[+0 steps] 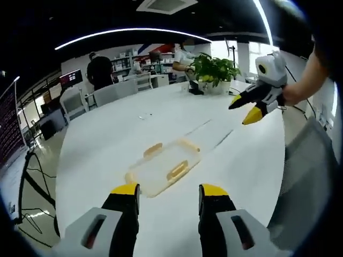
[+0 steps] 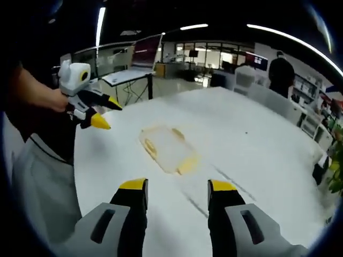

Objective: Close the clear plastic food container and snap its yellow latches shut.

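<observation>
Both grippers hang above a white table with jaws apart, and the container lies flat between them, untouched.

In the left gripper view, the left gripper (image 1: 169, 195) shows its two yellow-tipped jaws spread with nothing between them; just ahead lies the clear container (image 1: 163, 167) on the table (image 1: 107, 139), lid down, with a yellow latch (image 1: 177, 169) on its near side and another on its far side. The right gripper (image 1: 245, 111), held in a hand (image 1: 292, 93), hovers well apart from the container, near a potted plant (image 1: 214, 72), its jaws parted. In the right gripper view, the right gripper (image 2: 177, 193) is likewise spread and empty, the container (image 2: 167, 149) ahead of it, and the left gripper (image 2: 106, 112) floats off to the side above the table edge. Chairs (image 1: 72, 101) and a person (image 1: 99, 69) stand beyond the table.
</observation>
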A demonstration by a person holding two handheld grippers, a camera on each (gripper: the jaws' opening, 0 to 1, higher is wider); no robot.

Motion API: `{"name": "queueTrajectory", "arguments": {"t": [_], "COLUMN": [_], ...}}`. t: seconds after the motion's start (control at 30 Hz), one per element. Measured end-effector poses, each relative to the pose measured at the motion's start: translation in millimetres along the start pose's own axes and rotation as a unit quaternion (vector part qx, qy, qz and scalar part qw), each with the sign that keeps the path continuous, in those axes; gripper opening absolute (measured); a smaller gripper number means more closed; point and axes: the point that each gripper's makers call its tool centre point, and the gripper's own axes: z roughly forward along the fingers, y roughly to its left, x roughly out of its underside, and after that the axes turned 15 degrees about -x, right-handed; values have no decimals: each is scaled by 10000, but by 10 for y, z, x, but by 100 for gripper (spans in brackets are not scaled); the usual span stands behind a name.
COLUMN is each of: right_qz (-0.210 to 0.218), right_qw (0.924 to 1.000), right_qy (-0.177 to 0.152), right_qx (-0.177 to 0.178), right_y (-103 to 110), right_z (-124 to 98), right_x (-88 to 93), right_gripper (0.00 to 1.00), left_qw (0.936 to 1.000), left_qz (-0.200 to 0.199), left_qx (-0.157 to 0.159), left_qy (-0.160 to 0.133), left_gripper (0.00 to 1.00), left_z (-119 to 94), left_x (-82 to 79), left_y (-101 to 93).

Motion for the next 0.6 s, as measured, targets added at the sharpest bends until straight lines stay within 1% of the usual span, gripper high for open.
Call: {"name": "queueTrajectory", "arguments": {"t": [0.07, 0.1, 0.17, 0.2, 0.23, 0.3, 0.37, 0.53, 0.6], "right_qz": [-105, -219, -373, -490, -524, -709, -918, -1136, -1162], "right_qw": [9995, 9992, 9980, 9969, 9964, 9937, 9902, 9845, 9823], "right_qy": [197, 182, 265, 317, 349, 411, 546, 743, 833], "right_qx": [-213, -265, -431, -526, -572, -769, -899, -1113, -1212], "right_y": [-4, -40, -70, -88, -90, -118, -144, -207, -224], "right_z": [62, 105, 172, 213, 227, 317, 385, 533, 594], "right_x": [2, -48, -109, -146, -152, -220, -237, -233, -218], "right_gripper": [41, 41, 41, 41, 41, 41, 41, 41, 41], "left_qw": [9998, 9996, 9992, 9985, 9983, 9969, 9951, 9896, 9882], "left_qz": [141, 218, 285, 382, 422, 598, 774, 1175, 1245], "left_qx": [158, 199, 283, 383, 406, 497, 615, 816, 886], "left_qy": [14, 34, 15, 50, 61, 74, 99, 118, 136], "left_gripper": [38, 38, 38, 38, 38, 38, 38, 38, 38], "left_z": [45, 83, 142, 173, 183, 237, 290, 418, 473], "left_x": [1, 5, -7, 2, 6, 7, 11, 10, 5], "left_y": [13, 43, 90, 102, 110, 148, 178, 278, 329]}}
